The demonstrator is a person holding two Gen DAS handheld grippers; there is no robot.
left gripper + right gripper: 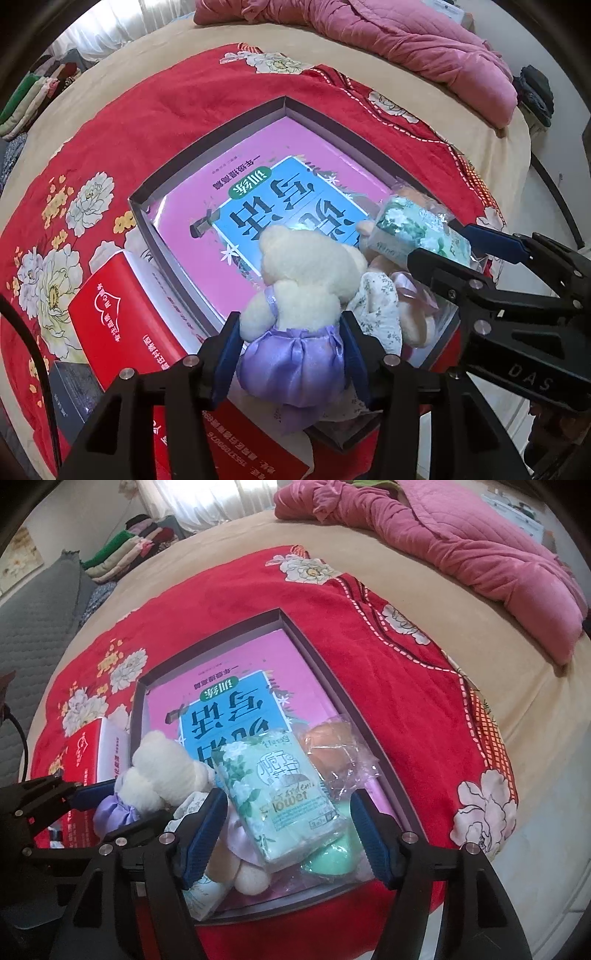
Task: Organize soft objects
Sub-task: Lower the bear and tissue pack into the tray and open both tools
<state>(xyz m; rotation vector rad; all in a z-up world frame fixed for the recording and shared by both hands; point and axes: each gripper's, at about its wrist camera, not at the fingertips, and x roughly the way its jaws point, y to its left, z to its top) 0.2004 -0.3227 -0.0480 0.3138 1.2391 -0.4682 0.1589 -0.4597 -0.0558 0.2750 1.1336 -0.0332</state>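
Observation:
A cream teddy bear in a purple satin skirt (306, 295) lies at the near end of a shallow grey box (207, 147). My left gripper (290, 350) is shut on its skirt, with a blue pad against each side. A second bear in a floral dress (380, 306) lies beside it. My right gripper (286, 834) stands open around a green flower-print tissue pack (273, 797), and there are gaps at both pads. The pack rests on the toys in the box (207, 642). A green soft item (332, 853) and a plastic-wrapped brown toy (328, 746) lie next to it.
A pink and blue book (280, 155) covers the box floor. A red book (122, 325) and a dark box (74, 384) lie left of the grey box on the red floral blanket (147, 110). A pink quilt (424, 44) is heaped at the bed's far side, and folded clothes (122, 554) are stacked far left.

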